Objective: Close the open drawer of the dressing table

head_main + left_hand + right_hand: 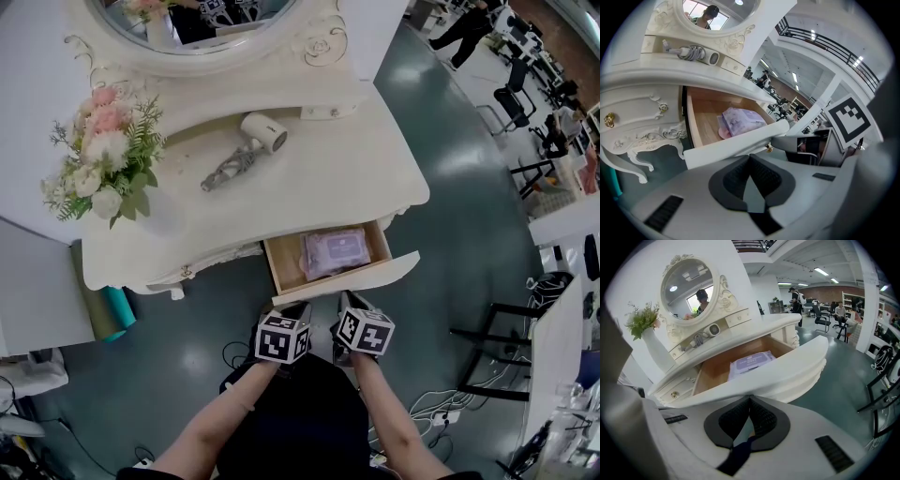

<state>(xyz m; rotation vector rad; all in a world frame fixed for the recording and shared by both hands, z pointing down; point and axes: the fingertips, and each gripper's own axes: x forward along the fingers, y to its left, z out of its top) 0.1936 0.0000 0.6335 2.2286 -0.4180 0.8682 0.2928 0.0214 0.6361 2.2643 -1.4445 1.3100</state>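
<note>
I hold both grippers side by side, low and close to my body, with my forearms running forward together. The left gripper (292, 314) and the right gripper (350, 305) both point at the front of the drawer (356, 277). Each has its jaws pressed together at the tips with nothing between them. The tips sit right at the drawer's front panel; whether they touch it I cannot tell, since the panel's lower edge meets them in both gripper views.

The drawer stands pulled out from the right half of the table (347, 178), and a purple pack (333, 251) lies flat on its wooden bottom.

The table is white and carved, and it stands on a glossy grey-green floor (450, 187) in a large open room with desks and office chairs far off to the right.

On the tabletop a white hair dryer (258, 141) lies on its side near the middle. A vase of pink and white flowers (103, 155) stands at the left end. An oval mirror (197, 28) rises behind them. Cables (431, 403) trail over the floor by my right arm, beside a black stand (497, 356)
</note>
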